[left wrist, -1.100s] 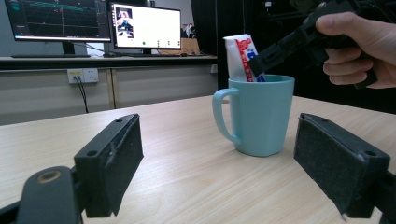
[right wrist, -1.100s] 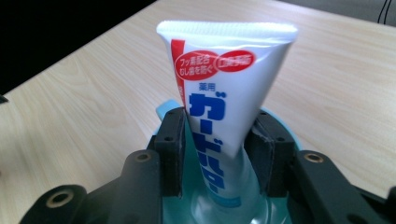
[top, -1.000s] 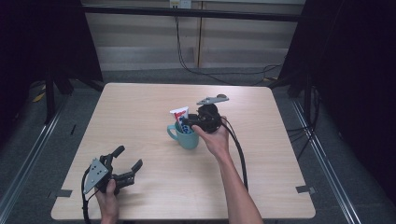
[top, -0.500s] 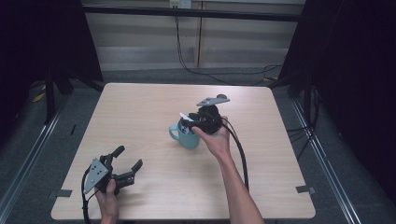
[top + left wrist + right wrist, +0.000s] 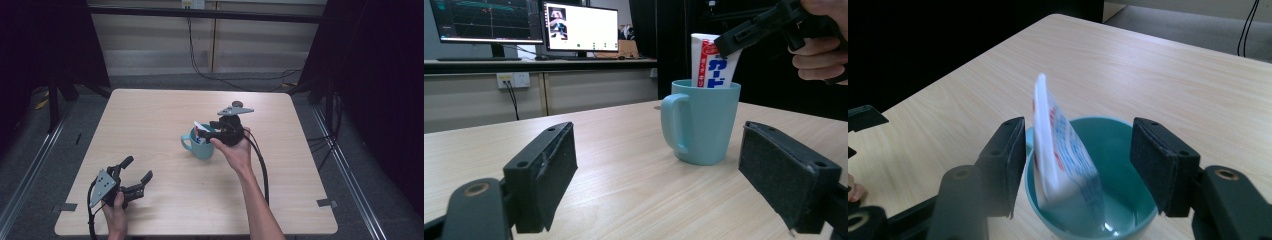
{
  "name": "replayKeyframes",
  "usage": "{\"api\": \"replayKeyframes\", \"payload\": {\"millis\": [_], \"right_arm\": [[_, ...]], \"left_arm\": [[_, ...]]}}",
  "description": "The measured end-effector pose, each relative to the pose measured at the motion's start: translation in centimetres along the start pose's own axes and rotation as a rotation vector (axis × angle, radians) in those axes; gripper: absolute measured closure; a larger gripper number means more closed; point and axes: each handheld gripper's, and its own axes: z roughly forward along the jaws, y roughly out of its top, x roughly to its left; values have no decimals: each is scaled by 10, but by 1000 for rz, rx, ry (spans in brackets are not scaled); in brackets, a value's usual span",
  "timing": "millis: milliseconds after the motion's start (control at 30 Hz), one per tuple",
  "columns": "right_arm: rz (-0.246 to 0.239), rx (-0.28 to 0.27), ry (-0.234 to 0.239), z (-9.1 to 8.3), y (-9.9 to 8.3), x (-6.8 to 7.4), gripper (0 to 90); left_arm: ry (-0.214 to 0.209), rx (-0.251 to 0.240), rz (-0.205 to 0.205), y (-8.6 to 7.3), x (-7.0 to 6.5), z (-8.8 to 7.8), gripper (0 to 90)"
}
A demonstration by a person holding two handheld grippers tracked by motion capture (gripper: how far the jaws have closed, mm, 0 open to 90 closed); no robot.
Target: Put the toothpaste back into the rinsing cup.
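A teal mug (image 5: pixel 199 146) (image 5: pixel 701 122) (image 5: pixel 1118 210) stands near the middle of the wooden table (image 5: pixel 150 115). A white toothpaste tube (image 5: pixel 201 129) (image 5: pixel 710 65) (image 5: pixel 1060 145) with red and blue print stands tilted inside it, its flat end up. My right gripper (image 5: pixel 204 132) (image 5: pixel 1080 145) hovers over the mug's rim. Its jaws have just been opening and now stand on either side of the tube, the left pad (image 5: pixel 1010 160) close beside it, neither pressing. My left gripper (image 5: pixel 139 168) (image 5: pixel 664 170) rests open at the table's front left, with nothing between its pads.
The mug's handle (image 5: pixel 671 122) faces the left gripper. Black cable (image 5: pixel 260 165) trails from the right gripper along the forearm. Monitors (image 5: pixel 579 27) stand on a bench beyond the table. Dark curtains flank both sides, and cables lie on the floor behind.
The right gripper's jaws have spread apart and let go of the toothpaste tube, which now stands lower in the mug. The left gripper has not moved.
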Motion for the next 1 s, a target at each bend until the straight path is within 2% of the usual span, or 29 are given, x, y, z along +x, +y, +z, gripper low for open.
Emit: {"api": "replayKeyframes", "payload": {"millis": [33, 300, 500, 600, 1000], "right_arm": [[3, 2, -1, -1, -1, 0, 388], [10, -10, -5, -8, -1, -1, 343], [8, -31, -17, -17, -9, -1, 297], [-2, -5, -41, -20, -12, -3, 280], [27, -47, -70, -39, -25, -8, 255]], "left_arm": [[10, 1, 0, 0, 0, 0, 155], [8, 2, -1, 0, 0, 0, 155], [8, 1, 1, 0, 0, 0, 155], [8, 1, 0, 0, 0, 0, 155], [9, 5, 7, 0, 0, -1, 155]]}}
